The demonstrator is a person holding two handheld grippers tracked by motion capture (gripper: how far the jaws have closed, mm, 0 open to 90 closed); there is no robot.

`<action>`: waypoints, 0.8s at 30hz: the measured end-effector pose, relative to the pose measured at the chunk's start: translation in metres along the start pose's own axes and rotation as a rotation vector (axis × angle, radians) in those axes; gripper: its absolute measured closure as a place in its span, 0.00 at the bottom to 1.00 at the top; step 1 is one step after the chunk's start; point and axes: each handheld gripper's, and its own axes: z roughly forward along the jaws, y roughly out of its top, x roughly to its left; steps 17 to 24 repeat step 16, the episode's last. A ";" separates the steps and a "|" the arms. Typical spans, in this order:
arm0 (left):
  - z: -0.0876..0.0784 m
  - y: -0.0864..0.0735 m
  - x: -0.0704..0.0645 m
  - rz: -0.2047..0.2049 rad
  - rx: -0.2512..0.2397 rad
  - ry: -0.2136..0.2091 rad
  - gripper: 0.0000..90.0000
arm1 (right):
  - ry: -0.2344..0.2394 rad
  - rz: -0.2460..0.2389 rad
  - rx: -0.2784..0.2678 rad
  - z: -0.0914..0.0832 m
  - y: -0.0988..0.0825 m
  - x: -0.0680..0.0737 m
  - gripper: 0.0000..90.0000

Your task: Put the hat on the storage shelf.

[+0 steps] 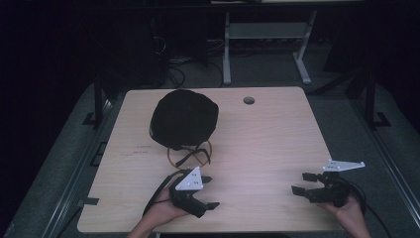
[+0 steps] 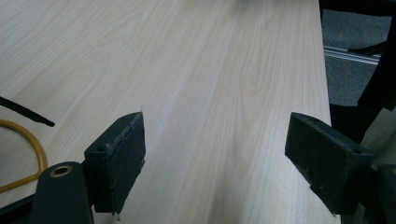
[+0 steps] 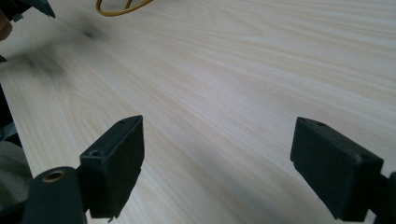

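We had both claws wide open and holding nothing, the left gripper (image 1: 204, 191) near the black cap (image 1: 184, 119) on its yellow ring (image 1: 171, 157), the right gripper (image 1: 303, 183) far off, so we guessed reaching for the cap came next.

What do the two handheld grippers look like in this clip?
Both are black. The left gripper and right gripper each carry a pale grey three-cornered plate on top and trail a black cable. Each has two blocky black jaw pads; a brass-coloured ring sits beside one pad.
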 end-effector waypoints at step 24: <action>0.003 -0.001 0.001 -0.011 0.006 -0.007 0.22 | -0.013 0.035 -0.114 -0.005 -0.028 0.015 0.18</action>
